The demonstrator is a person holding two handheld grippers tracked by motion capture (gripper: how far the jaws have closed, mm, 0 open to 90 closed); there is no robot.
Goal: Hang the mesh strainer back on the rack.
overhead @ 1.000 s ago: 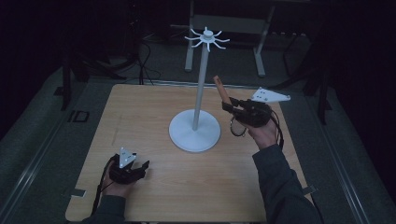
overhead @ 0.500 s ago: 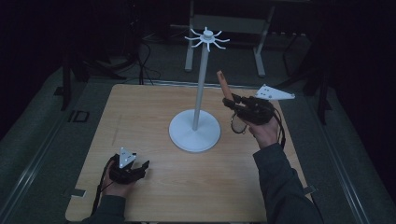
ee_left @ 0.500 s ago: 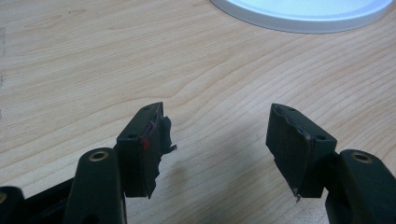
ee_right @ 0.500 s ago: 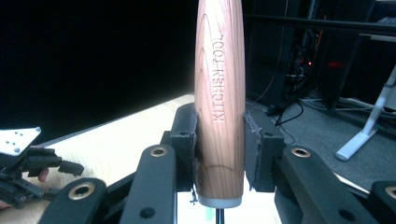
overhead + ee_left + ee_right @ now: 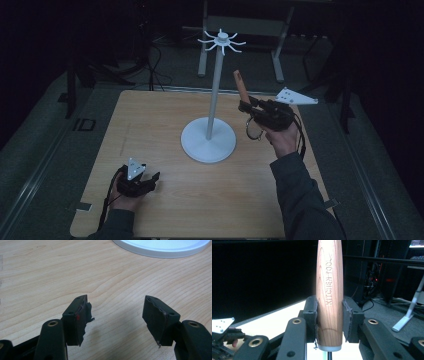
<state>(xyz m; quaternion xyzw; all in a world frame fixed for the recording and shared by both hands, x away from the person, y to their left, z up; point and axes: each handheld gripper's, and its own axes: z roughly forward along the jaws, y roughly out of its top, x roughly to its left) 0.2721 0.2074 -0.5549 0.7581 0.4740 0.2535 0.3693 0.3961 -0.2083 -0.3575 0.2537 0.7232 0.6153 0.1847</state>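
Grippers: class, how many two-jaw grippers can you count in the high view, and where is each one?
2. The left gripper rests low on the wooden table near its front-left corner. The right gripper is raised right of the white stand, clamping a wooden kitchen-tool handle.

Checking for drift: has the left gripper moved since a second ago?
No. The left gripper sits at the same spot near the table's front-left edge.

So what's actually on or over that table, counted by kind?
Grippers: 2 (left, right)
White stand: 1
Wooden-handled kitchen tool: 1
Total: 4
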